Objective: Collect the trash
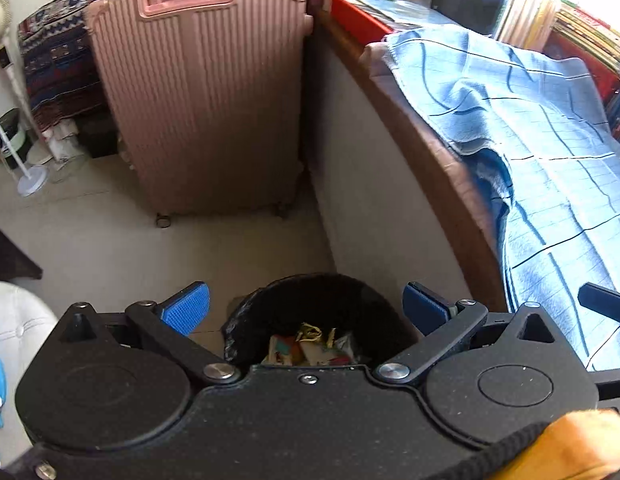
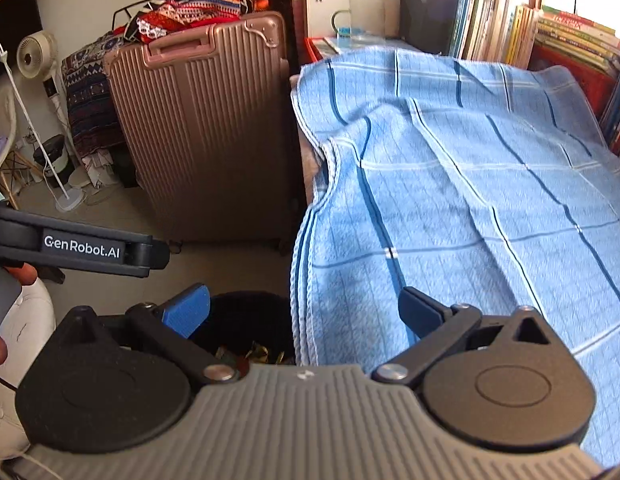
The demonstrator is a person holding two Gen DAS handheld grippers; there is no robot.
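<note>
Hanging spread wide and empty, the left gripper sits directly over the black bin, crumpled trash lying below its pads. From the right wrist, the right gripper, also released, straddles bin and blue cloth; left is nearer.

My two wrist views: both angled downward, close above black bin; shared: suitcase, blue cloth.
</note>
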